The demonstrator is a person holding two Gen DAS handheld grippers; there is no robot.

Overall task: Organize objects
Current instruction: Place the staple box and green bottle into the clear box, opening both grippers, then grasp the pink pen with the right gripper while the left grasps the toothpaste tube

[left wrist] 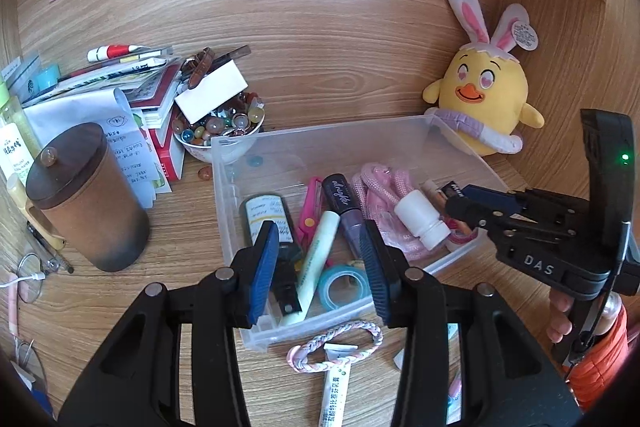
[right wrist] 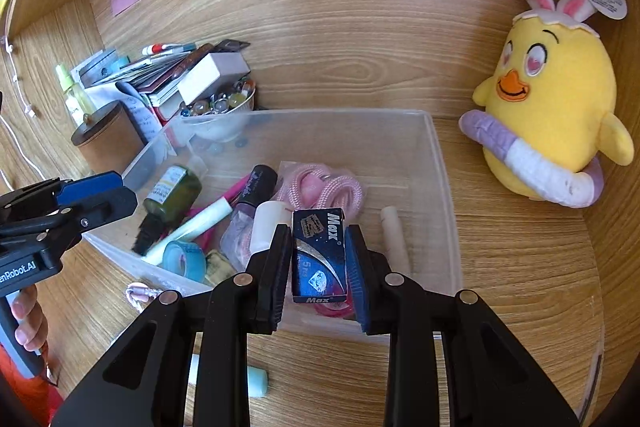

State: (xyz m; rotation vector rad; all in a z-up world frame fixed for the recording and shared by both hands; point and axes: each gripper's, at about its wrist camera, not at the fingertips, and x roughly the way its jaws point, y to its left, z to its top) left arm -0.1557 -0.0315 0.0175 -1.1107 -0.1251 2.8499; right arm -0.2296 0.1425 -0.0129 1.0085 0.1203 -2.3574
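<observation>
A clear plastic bin [left wrist: 320, 135] [right wrist: 344, 113] stands on the wooden desk. Inside lie a dark bottle [left wrist: 266, 215], pink scissors [left wrist: 310, 207], a mascara tube [left wrist: 342, 203], a pale green marker [left wrist: 316, 255], a teal tape roll [left wrist: 340, 285], pink rope [left wrist: 380, 187] and a white bottle [left wrist: 420, 219]. My left gripper [left wrist: 320, 267] hangs open over the bin's near side, gripping nothing. My right gripper [right wrist: 317, 229] is shut on a blue "Max" box [right wrist: 319, 259], held upright above the bin's near right part. From the left wrist, the right gripper [left wrist: 460, 201] reaches in from the right.
A yellow plush chick [left wrist: 484, 95] leans in the back right corner. To the left of the bin are a bowl of glass beads [left wrist: 218, 135], a pile of books [left wrist: 140, 95] and a brown lidded jar [left wrist: 92, 199]. Before the bin lie a braided cord [left wrist: 336, 341] and a tube [left wrist: 336, 387].
</observation>
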